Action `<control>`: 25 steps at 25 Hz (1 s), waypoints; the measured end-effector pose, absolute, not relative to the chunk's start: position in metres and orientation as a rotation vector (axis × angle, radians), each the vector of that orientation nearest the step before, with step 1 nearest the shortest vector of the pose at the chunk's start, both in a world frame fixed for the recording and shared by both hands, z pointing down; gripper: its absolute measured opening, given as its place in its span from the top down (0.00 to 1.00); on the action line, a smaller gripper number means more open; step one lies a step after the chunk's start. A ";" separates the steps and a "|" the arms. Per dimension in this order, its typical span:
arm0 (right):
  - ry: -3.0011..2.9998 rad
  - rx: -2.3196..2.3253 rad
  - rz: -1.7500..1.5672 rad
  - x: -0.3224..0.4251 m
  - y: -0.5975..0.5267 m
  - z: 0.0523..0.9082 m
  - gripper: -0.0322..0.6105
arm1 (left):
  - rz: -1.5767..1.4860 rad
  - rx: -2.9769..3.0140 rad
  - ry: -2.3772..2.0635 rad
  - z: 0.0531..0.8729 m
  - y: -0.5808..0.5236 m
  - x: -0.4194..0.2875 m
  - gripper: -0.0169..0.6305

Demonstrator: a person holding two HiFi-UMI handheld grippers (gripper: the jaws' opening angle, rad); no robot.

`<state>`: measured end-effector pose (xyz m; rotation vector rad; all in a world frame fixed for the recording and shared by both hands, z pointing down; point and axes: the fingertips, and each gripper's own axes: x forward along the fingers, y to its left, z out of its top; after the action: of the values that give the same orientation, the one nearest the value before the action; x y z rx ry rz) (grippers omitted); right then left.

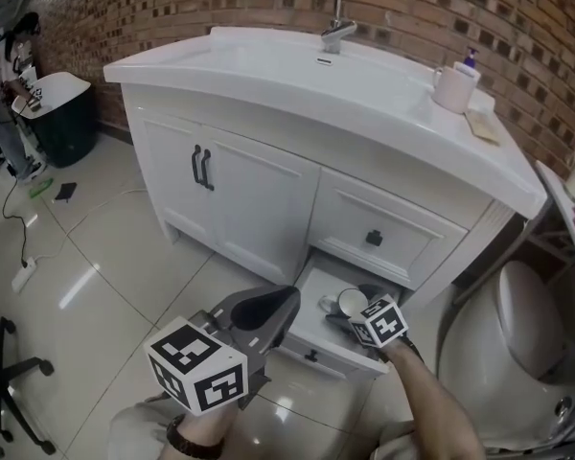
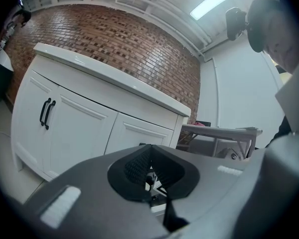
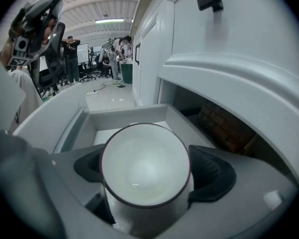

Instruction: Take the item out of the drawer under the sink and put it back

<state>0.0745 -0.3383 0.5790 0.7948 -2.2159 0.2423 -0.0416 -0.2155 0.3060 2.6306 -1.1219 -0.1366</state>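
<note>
The lower drawer (image 1: 311,348) under the sink stands pulled out. A white cup (image 1: 351,302) sits inside it, mouth up. My right gripper (image 1: 356,312) reaches down into the drawer and has the cup between its jaws. In the right gripper view the white cup (image 3: 145,166) fills the gap, and both dark pads (image 3: 209,176) lie against its sides, over the drawer's white floor (image 3: 124,116). My left gripper (image 1: 286,300) hovers in front of the drawer, shut with nothing in it. Its pads (image 2: 139,166) meet at the tips.
A white vanity (image 1: 268,199) carries the sink and faucet (image 1: 331,12), with a mug (image 1: 453,87) on the countertop. Cabinet doors with black handles (image 1: 202,168) are shut. The upper drawer (image 1: 374,238) is closed. A toilet (image 1: 532,324) stands at the right, a chair base (image 1: 10,391) at the left.
</note>
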 end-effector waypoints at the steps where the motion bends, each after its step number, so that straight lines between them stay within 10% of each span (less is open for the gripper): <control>1: -2.213 0.796 0.245 0.077 -0.337 0.577 0.18 | -0.135 2.635 -1.111 0.307 -0.215 -0.039 0.95; 8: -2.434 1.044 0.267 0.128 -0.316 0.485 0.21 | -0.107 2.661 -1.032 0.309 -0.196 -0.026 0.95; 13: -2.666 1.337 0.156 0.158 -0.257 0.367 0.95 | -0.105 2.704 -0.977 0.309 -0.185 -0.019 0.95; 25: -2.753 1.459 0.069 0.150 -0.165 0.297 0.95 | -0.038 2.778 -0.847 0.309 -0.152 0.017 0.95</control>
<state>0.1499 -0.1649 0.2974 1.4593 -2.7533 0.0687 0.0168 -0.1523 0.3093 2.7779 -0.8474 -0.0384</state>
